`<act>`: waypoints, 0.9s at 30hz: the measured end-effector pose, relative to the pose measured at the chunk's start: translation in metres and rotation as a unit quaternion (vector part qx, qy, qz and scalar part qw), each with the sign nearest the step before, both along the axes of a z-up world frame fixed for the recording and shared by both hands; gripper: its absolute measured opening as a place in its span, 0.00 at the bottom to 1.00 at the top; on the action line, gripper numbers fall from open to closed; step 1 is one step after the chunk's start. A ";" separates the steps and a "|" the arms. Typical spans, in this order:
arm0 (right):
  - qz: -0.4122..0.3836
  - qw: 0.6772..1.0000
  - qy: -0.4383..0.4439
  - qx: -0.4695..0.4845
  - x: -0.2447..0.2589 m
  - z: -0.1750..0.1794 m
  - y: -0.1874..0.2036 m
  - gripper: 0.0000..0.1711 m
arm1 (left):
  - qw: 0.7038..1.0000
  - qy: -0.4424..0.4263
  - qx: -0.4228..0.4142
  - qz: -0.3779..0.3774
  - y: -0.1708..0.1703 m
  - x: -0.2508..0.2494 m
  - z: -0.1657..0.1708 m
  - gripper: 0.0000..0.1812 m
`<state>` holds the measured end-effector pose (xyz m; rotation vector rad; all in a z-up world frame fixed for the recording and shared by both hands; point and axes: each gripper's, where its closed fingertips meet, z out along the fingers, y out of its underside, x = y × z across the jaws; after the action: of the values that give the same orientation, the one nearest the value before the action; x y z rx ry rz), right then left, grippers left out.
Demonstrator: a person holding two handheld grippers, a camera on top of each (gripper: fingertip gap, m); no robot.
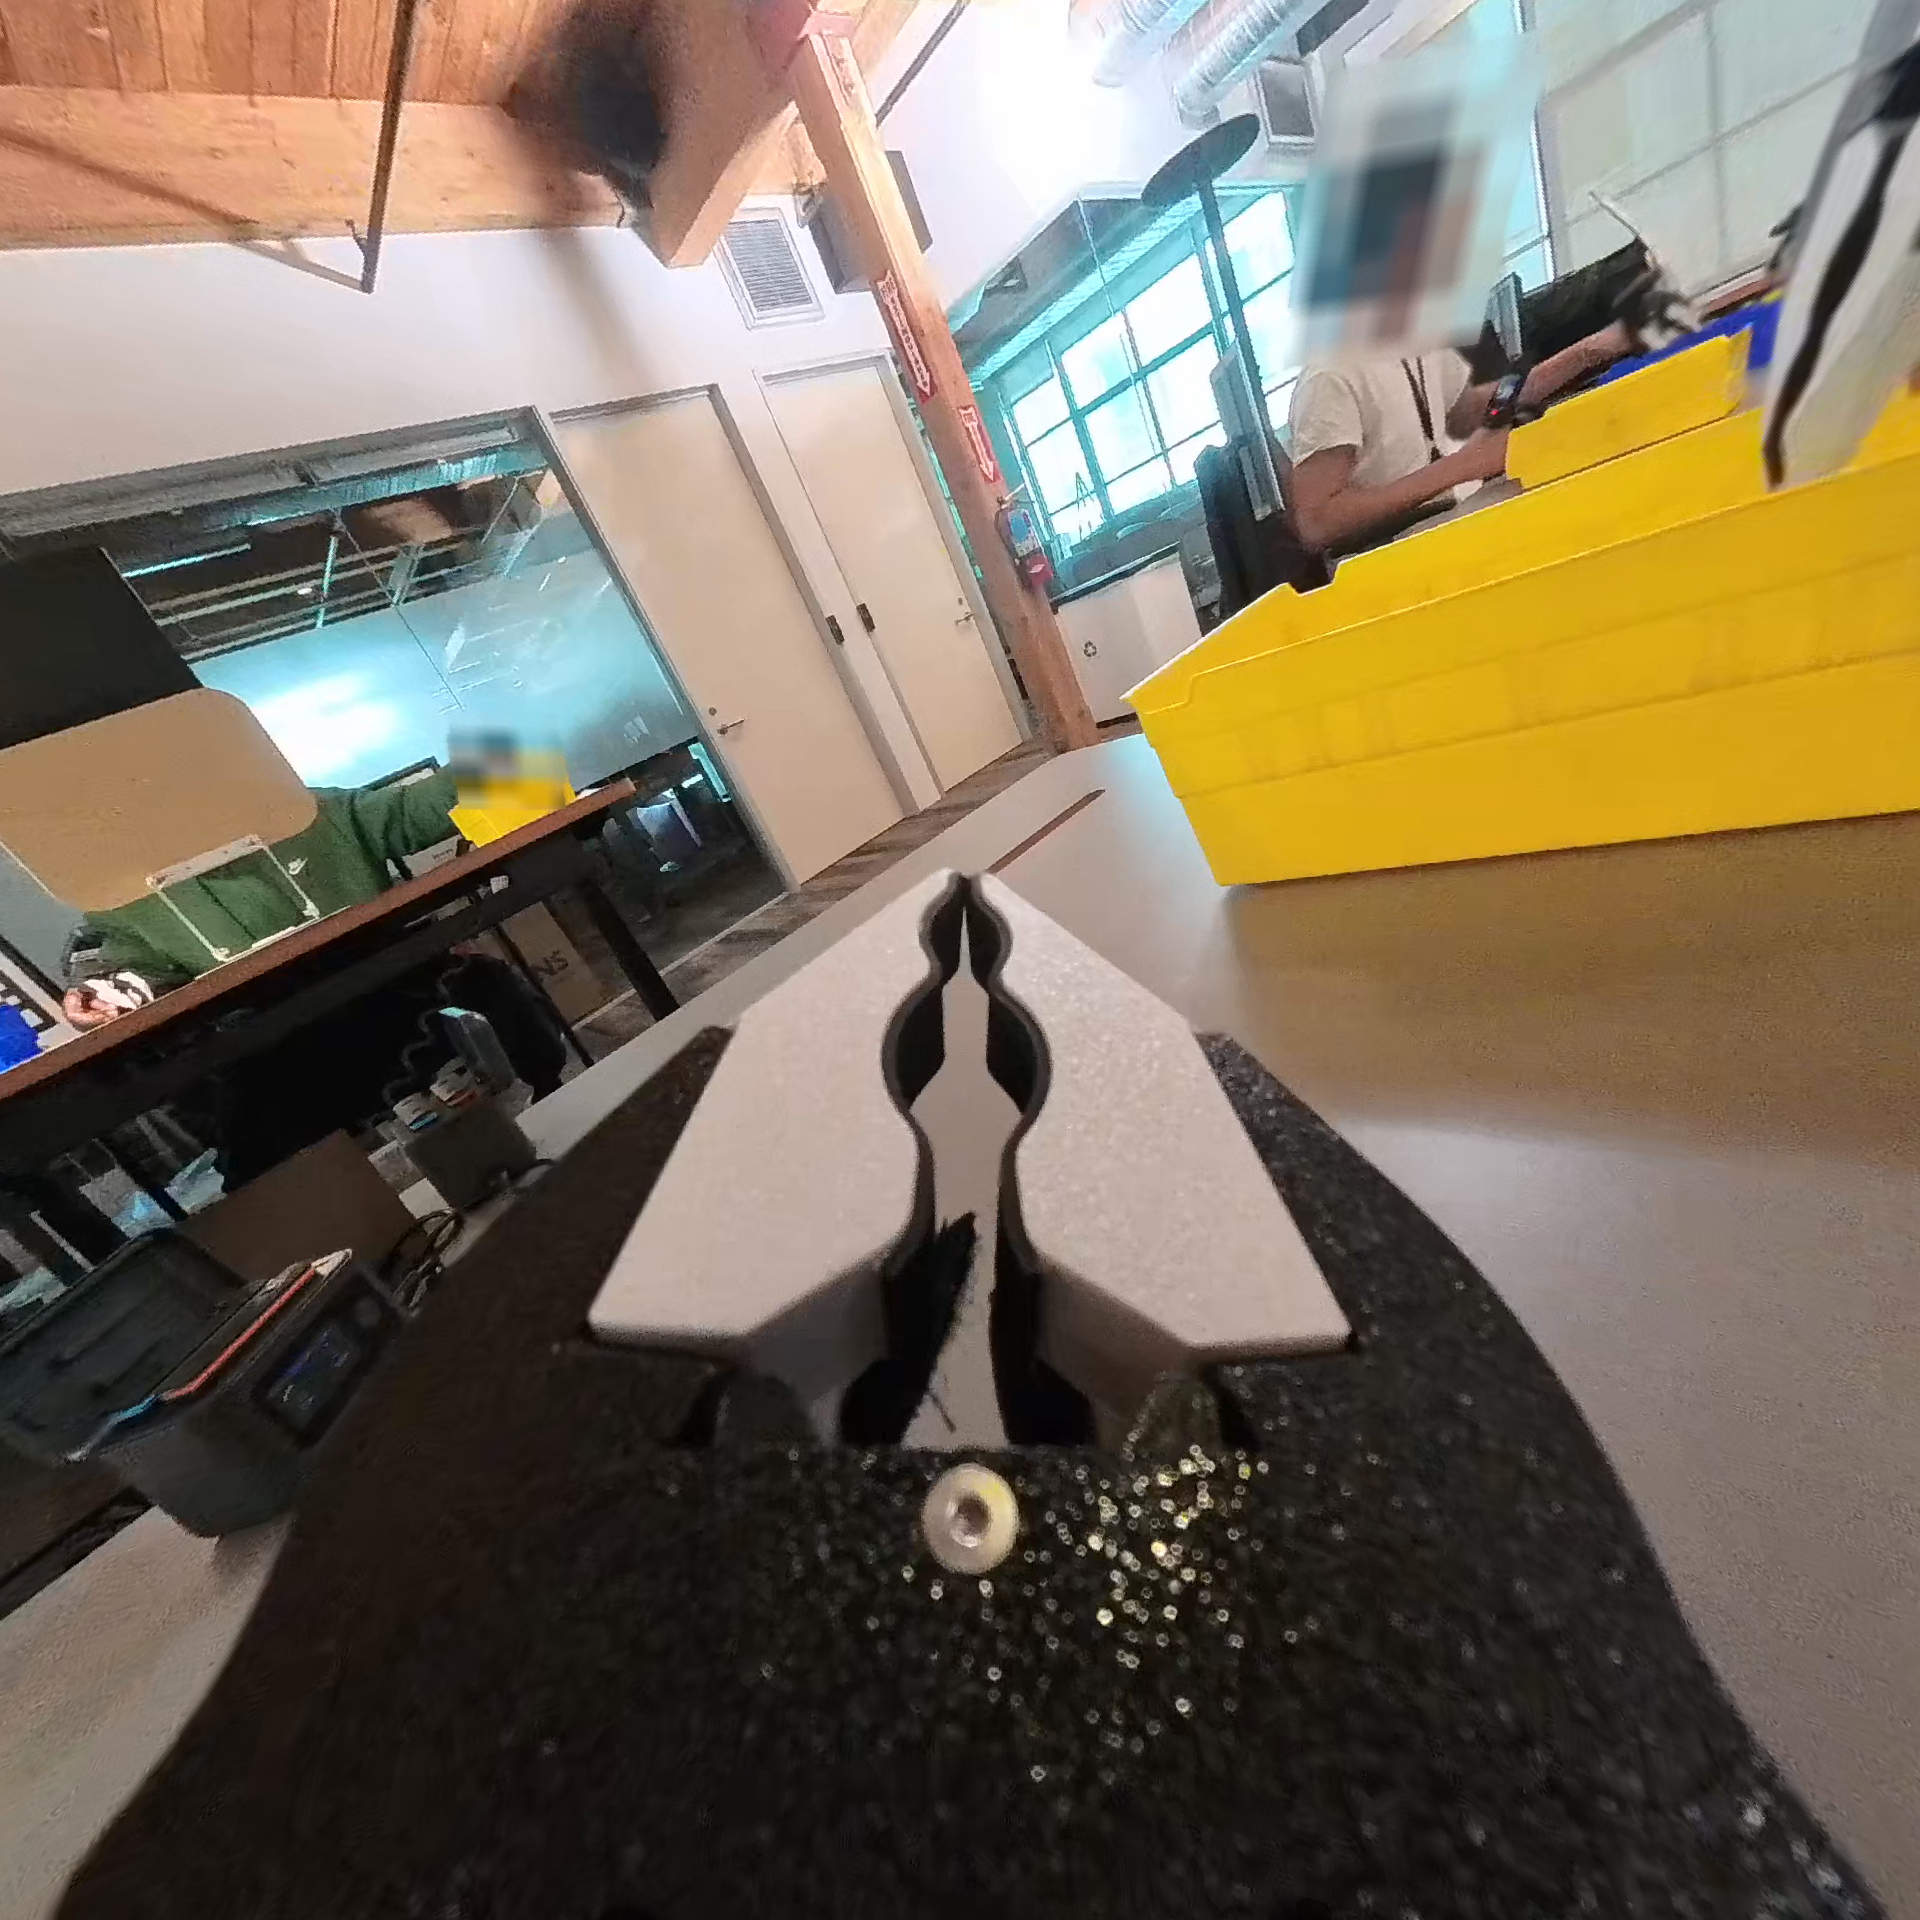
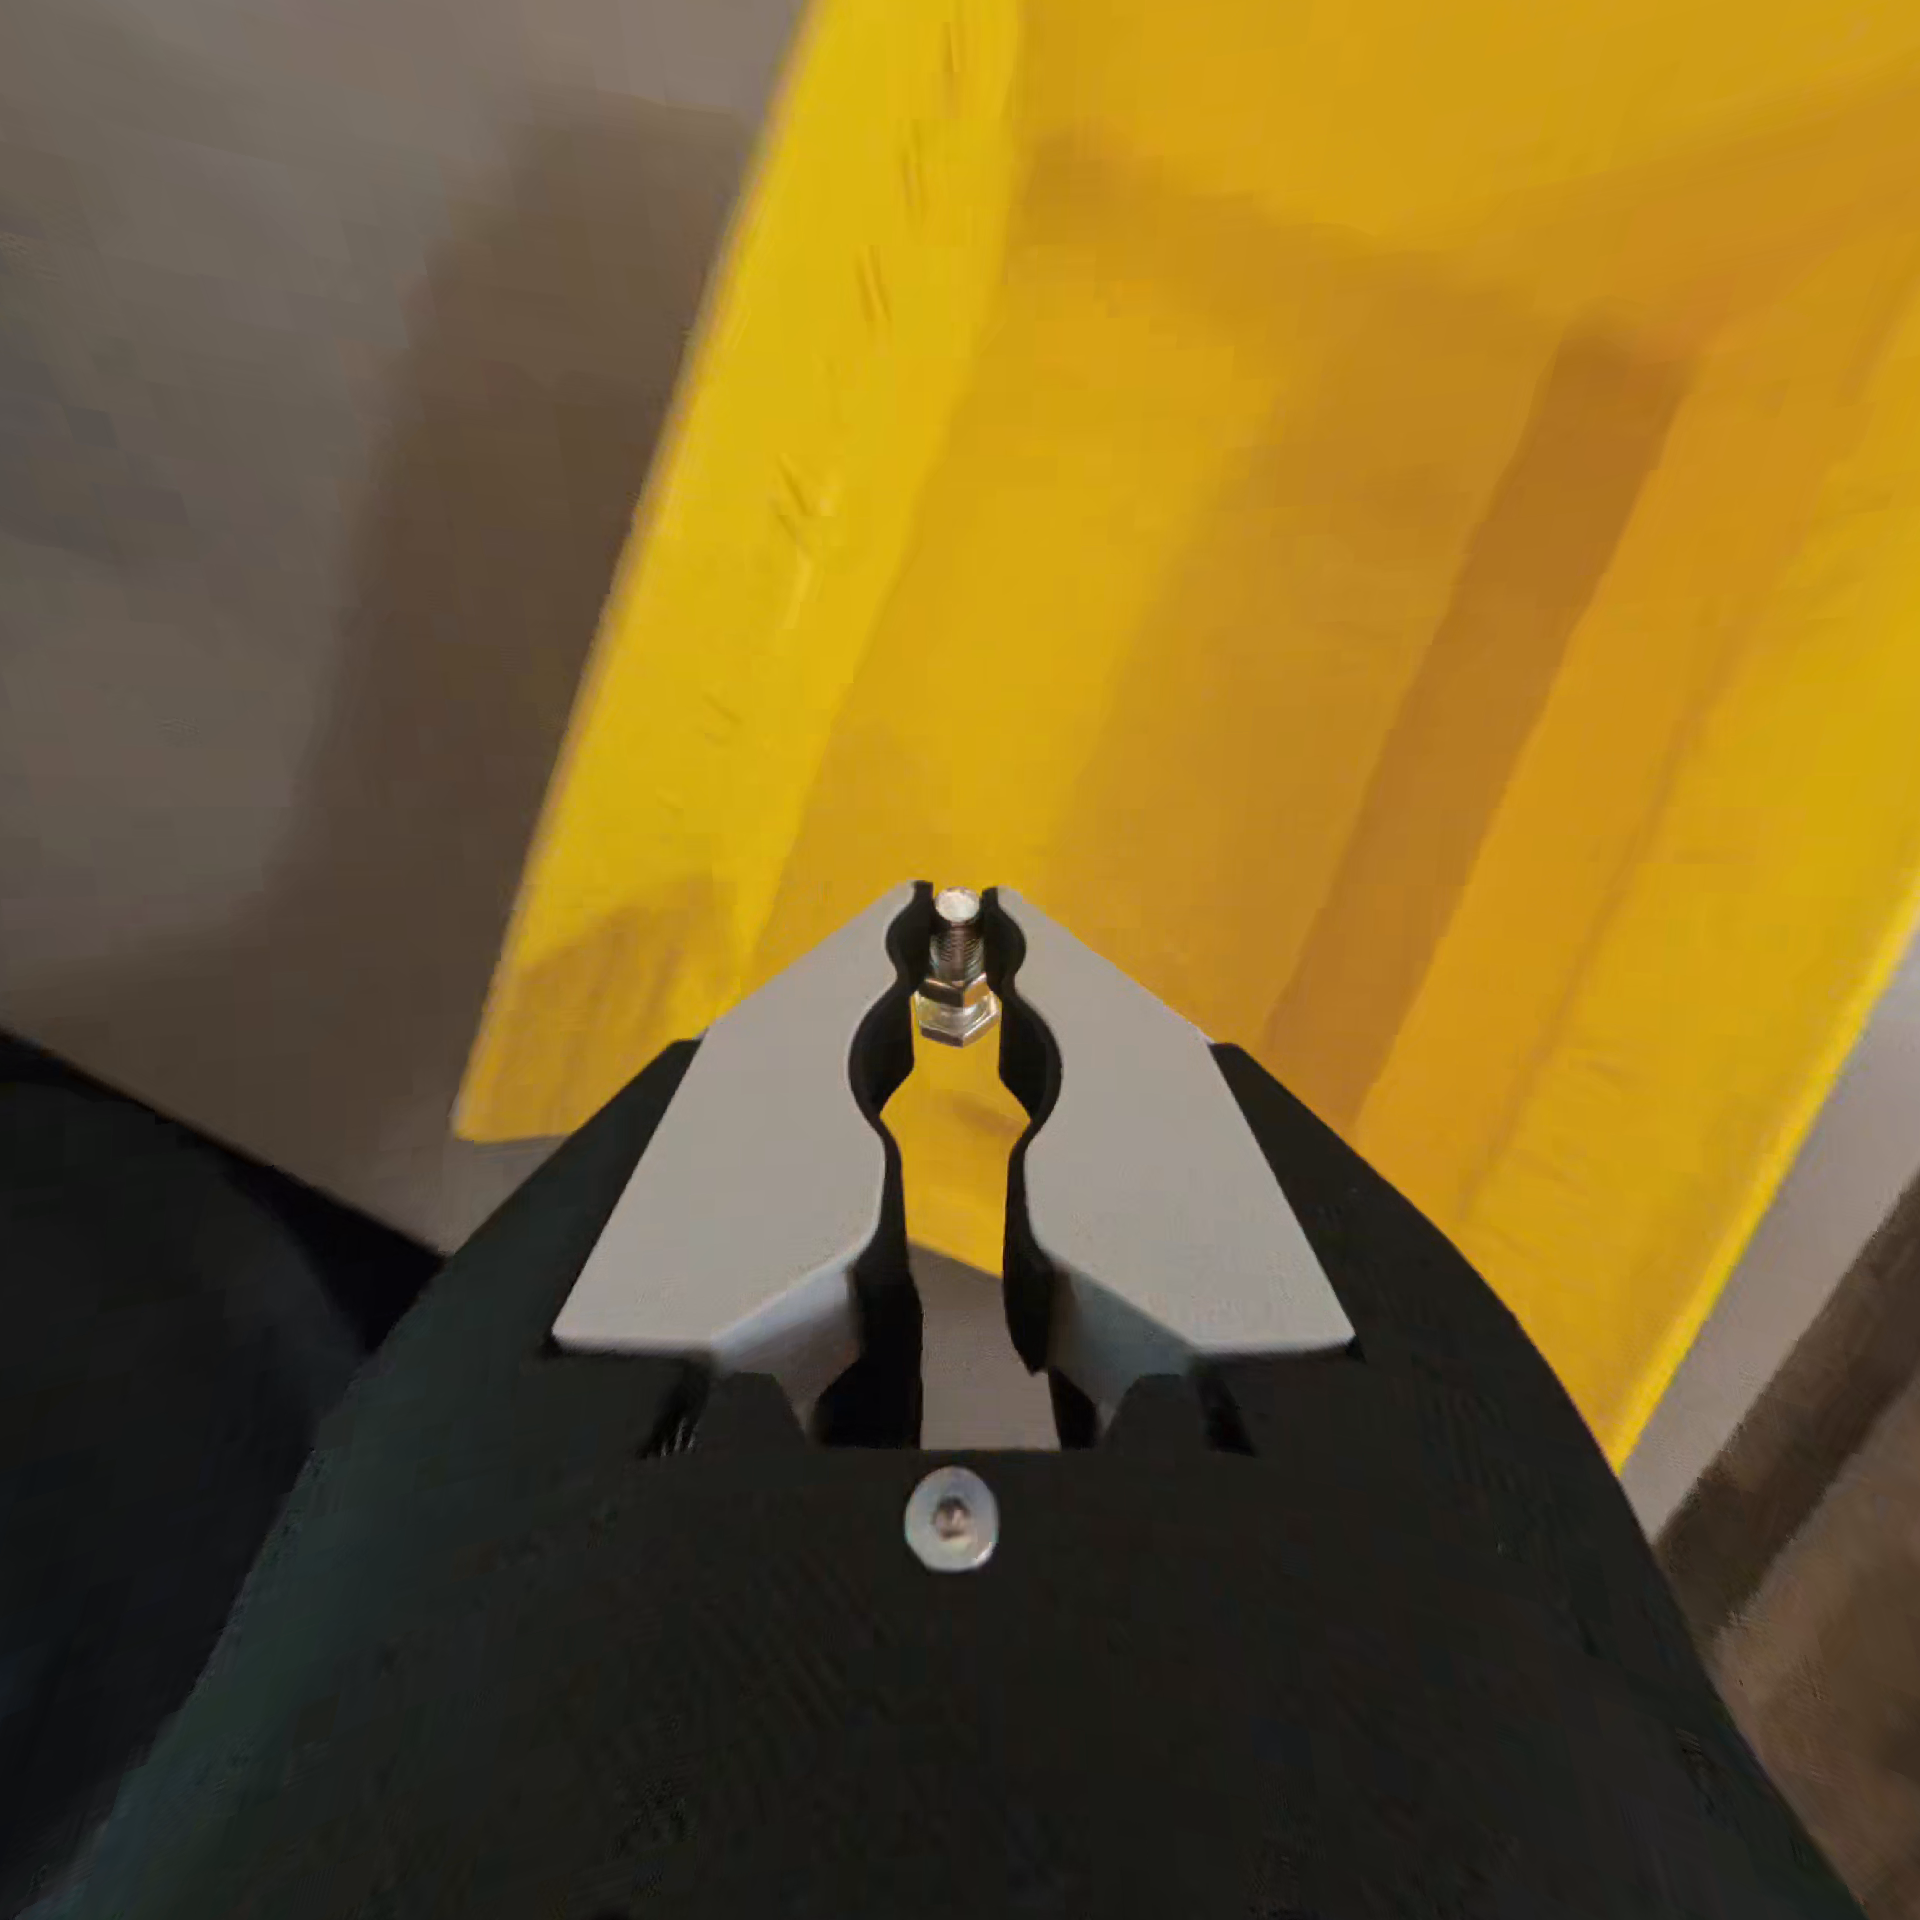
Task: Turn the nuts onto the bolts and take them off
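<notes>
My right gripper (image 2: 954, 914) is shut on a silver bolt (image 2: 952, 961). Its black pads (image 2: 902, 935) press on the threaded shaft, and the hex part sits just behind the tips, towards the camera. It hangs over a yellow bin (image 2: 1247, 520). My left gripper (image 1: 964, 894) is shut, its fingertips touch and nothing shows between them. It hovers low over the grey table (image 1: 1558, 1195), left of the yellow bins (image 1: 1558, 727). The right gripper also shows blurred at the top right of the left wrist view (image 1: 1839, 281), above the bins.
Several yellow bins stand in a row along the right of the table. A person in a white shirt (image 1: 1371, 436) sits behind them. Another table (image 1: 312, 956) with a person in green stands to the left. A dark case (image 1: 208, 1382) lies low on the left.
</notes>
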<state>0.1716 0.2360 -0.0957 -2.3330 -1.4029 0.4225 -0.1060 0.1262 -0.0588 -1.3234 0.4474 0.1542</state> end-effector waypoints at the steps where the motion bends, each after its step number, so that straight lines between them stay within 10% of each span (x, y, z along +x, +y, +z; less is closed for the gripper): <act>1: 0.001 0.999 -0.038 -0.028 0.008 -0.016 0.003 0.04 | 1.000 0.001 -0.002 -0.001 0.000 0.001 -0.001 0.00; 8: -0.023 0.990 -0.118 -0.073 0.012 -0.071 0.024 0.11 | 0.999 0.010 0.028 0.020 -0.006 -0.004 0.009 0.00; 14: -0.083 0.985 -0.035 0.149 -0.005 0.001 0.048 0.21 | 0.998 -0.059 0.016 0.015 -0.002 -0.014 0.009 0.00; 20: -0.024 0.880 0.280 0.383 -0.122 0.121 -0.026 0.11 | 0.972 -0.191 -0.025 0.131 0.002 -0.077 -0.002 0.00; 27: -0.019 0.795 0.388 0.465 -0.239 0.073 -0.034 0.01 | 0.957 -0.195 -0.066 0.205 0.001 -0.102 -0.016 0.00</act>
<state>-0.0676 0.2019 -0.0223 -1.1483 -0.8288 0.4533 -0.2084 0.1273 -0.0745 -1.5255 -0.1599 0.2029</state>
